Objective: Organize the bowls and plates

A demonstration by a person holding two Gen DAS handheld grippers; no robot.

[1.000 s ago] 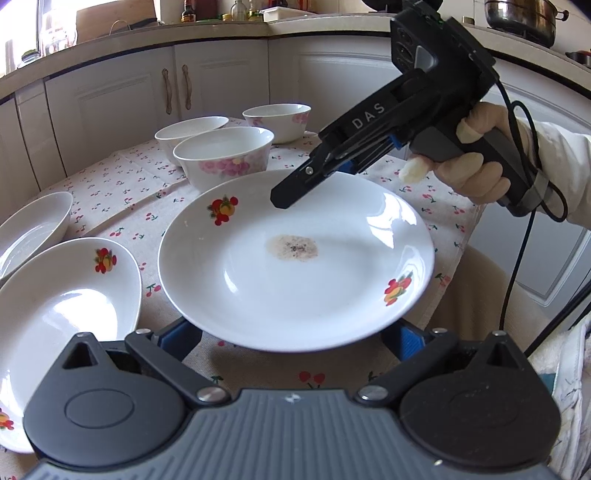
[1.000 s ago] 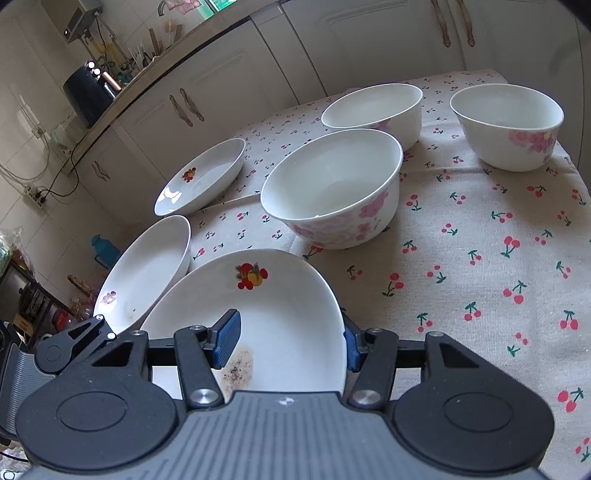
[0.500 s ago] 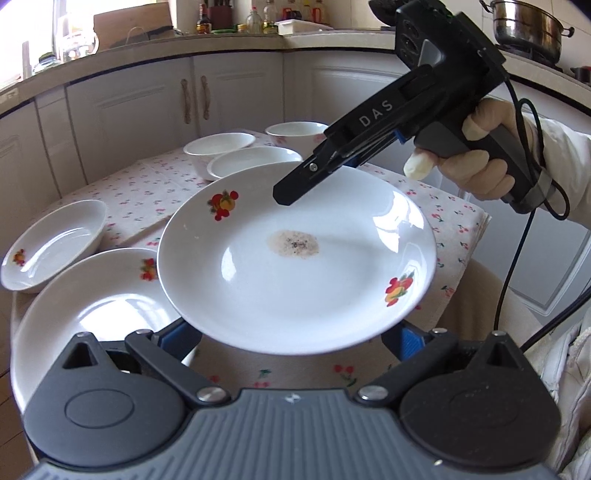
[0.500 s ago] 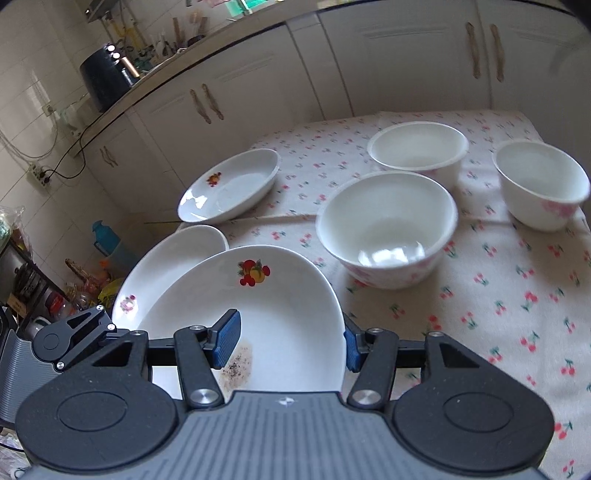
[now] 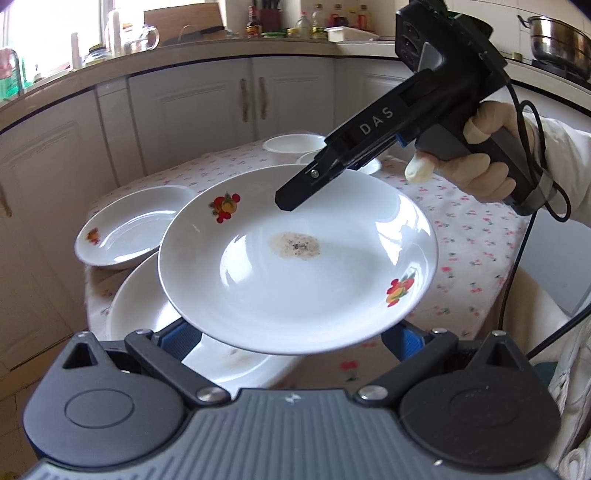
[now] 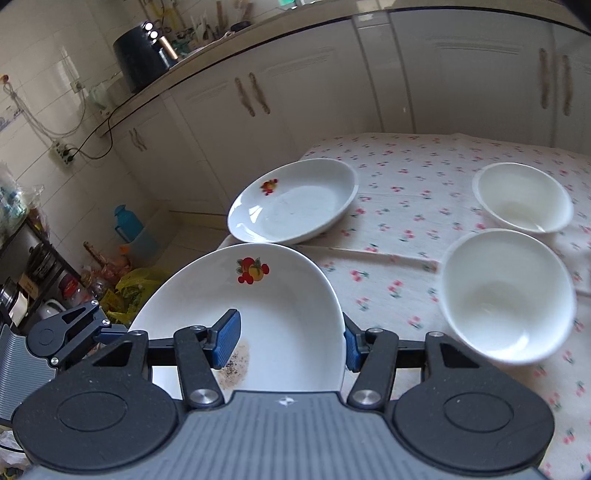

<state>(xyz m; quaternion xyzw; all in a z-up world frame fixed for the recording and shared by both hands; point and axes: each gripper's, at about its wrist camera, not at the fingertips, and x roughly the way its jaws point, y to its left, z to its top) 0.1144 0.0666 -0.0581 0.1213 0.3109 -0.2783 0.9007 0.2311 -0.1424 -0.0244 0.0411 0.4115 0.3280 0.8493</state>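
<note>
Left wrist view: right tool (image 5: pixel 295 195) clamps white fruit-print plate (image 5: pixel 295 266), brown-stained centre.

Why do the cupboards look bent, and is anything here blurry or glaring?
Left wrist view: the fisheye lens bows the counter edge; window light is blown out white, and bright glare sits on the held plate. Right wrist view: the same curving of the cupboards; the near bowl and the tablecloth are smeared, while the gripper's body stays sharp.
</note>
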